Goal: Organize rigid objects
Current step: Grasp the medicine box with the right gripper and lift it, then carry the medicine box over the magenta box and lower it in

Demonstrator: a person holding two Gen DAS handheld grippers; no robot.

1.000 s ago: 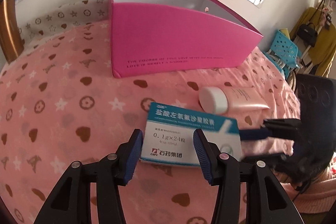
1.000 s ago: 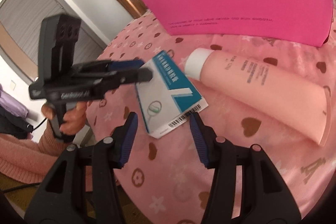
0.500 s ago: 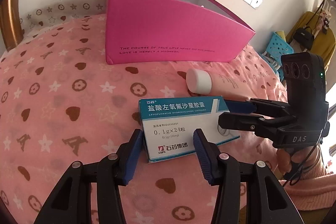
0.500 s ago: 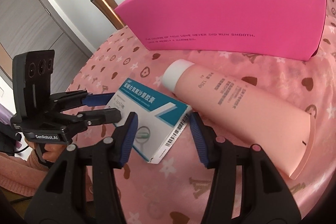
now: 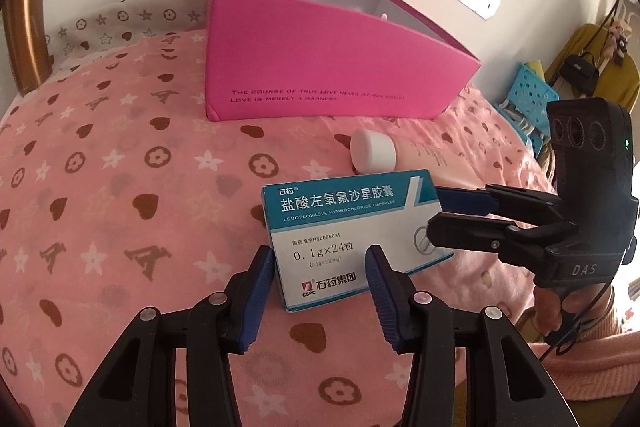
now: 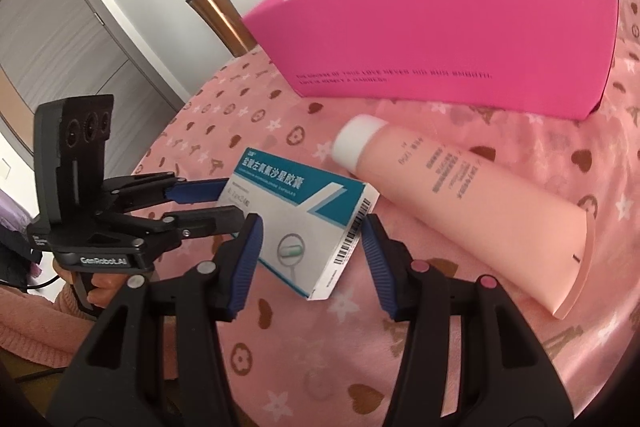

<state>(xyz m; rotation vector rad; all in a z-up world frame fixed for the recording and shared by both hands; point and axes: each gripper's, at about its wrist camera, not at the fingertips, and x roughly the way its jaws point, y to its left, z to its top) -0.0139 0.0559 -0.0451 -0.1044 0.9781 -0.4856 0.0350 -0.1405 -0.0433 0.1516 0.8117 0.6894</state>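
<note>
Left wrist view: left gripper (image 5: 320,275) jaws just narrowing around medicine box (image 5: 344,231); pads not visibly pressing. Right gripper (image 6: 310,249) parted beside box, gripping nothing; pink tube (image 6: 472,199) near magenta bin (image 6: 440,43).

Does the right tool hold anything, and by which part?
Nothing, it seems: the medicine box lies on the blanket, a corner inside the open right tool.

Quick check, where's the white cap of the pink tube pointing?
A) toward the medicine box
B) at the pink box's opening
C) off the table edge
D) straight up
A: the tube lies flat on the cloth with its cap next to the medicine box, and its crimped end lies away from it.
</note>
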